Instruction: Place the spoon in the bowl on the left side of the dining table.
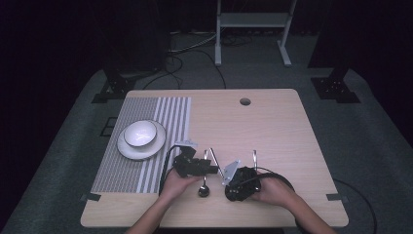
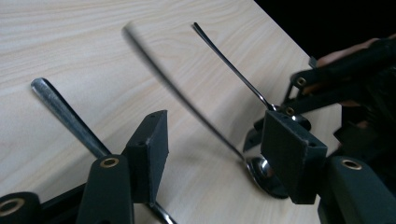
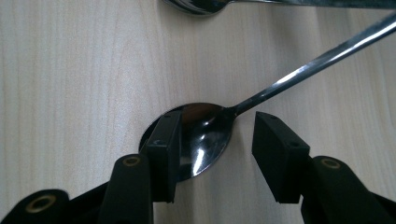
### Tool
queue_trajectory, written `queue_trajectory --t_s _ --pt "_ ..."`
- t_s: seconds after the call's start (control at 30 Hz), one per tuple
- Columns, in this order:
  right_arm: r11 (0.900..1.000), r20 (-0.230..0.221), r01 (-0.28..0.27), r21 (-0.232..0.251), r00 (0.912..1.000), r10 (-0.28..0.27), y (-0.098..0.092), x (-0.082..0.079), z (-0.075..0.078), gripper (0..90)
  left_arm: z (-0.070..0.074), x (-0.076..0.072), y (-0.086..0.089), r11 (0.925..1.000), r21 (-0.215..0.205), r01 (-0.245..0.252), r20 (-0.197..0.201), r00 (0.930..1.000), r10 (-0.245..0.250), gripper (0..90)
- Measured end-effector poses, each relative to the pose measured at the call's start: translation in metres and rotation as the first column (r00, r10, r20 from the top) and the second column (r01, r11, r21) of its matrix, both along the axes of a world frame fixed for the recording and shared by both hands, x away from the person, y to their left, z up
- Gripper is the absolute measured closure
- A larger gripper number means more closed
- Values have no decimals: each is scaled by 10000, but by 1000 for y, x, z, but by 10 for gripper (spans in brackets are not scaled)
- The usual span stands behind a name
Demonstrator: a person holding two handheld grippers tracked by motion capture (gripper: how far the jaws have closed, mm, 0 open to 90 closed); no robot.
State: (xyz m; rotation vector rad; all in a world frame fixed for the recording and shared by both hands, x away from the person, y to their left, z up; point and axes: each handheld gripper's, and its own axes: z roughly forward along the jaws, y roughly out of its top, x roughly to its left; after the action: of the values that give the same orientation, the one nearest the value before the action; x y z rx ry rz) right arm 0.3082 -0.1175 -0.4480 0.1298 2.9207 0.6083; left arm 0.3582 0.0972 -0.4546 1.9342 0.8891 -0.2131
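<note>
The pale wooden table [image 1: 272, 122] carries a grey-and-white striped placemat [image 1: 146, 146] on its left part; on the mat sits a round white plate [image 1: 127, 148] with a dark-rimmed white bowl [image 1: 140, 133] inside it; no cutlery lies beside them yet, so the laying of the place looks barely begun, and every spoon has yet to reach the mat, as far as I can judge.

Near the front edge the left gripper [image 1: 207, 168] and the right gripper [image 1: 229, 178] work close together over a small cluster of shiny metal spoons.

The left gripper view shows its jaws spread wide and closing on nothing; a polished steel spoon handle [image 2: 65, 116] runs under the left jaw, a blurred spoon [image 2: 187, 98] lies between the jaws with its bowl by the right one, and a thin third handle [image 2: 233, 70] slants toward the other gripper [image 2: 327, 88].

The right gripper view gives what the high view cannot: the mirror-bright spoon bowl [image 3: 205, 140] lying on the wood between parted jaws, its left jaw over the bowl's edge, the right one apart from it; nothing is gripped; its handle [image 3: 317, 60] rises to the upper right, and another spoon [image 3: 201, 5] lies at the top edge.
</note>
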Motion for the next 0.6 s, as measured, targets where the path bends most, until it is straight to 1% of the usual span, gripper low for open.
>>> queue_trajectory --t_s 0.03,0.13,0.17,0.2,0.27,0.37,0.4,0.43,0.47,0.53,0.6 --pt "10000 -4 -2 21 10000 2 0 0 0 520 -1 3 -3 9999 -121 -16 -92 10000 15 426" --pt "10000 2 -31 52 10000 31 -1 0 0 523 -1 6 -6 9999 -111 -79 -76 9999 78 456" --pt "10000 -25 0 97 10000 1 -1 0 -1 525 -2 8 -7 9999 -104 -85 -107 9999 84 463" --pt "9999 -30 -9 114 10000 9 -2 0 -1 525 -3 11 -9 9998 -137 -123 -218 9997 120 465" --pt "9999 -26 -5 113 10000 6 -2 0 -1 525 -3 12 -10 9999 -110 -125 -224 9997 123 469" --pt "9999 -29 -2 132 10000 2 -2 0 -1 524 -4 15 -11 9995 -246 -219 -283 9994 212 503" --pt "9999 -41 24 171 10000 -23 -2 0 -1 524 -4 15 -12 9997 -142 -205 -178 9996 202 571" --pt "9998 -48 32 196 10000 -31 -2 0 -1 524 -4 15 -12 9997 -142 -205 -178 9996 202 603" --pt "9998 -54 43 212 10000 -42 -3 0 -1 524 -5 15 -14 9998 -43 -193 -110 9998 193 625" --pt "9997 -46 53 249 10000 -51 -3 0 -1 524 -5 15 -14 9998 -41 -204 -50 9998 204 670" --pt "9996 -30 52 280 10000 -51 -4 0 -1 524 -6 17 -15 9998 -69 -199 -41 9998 199 672"
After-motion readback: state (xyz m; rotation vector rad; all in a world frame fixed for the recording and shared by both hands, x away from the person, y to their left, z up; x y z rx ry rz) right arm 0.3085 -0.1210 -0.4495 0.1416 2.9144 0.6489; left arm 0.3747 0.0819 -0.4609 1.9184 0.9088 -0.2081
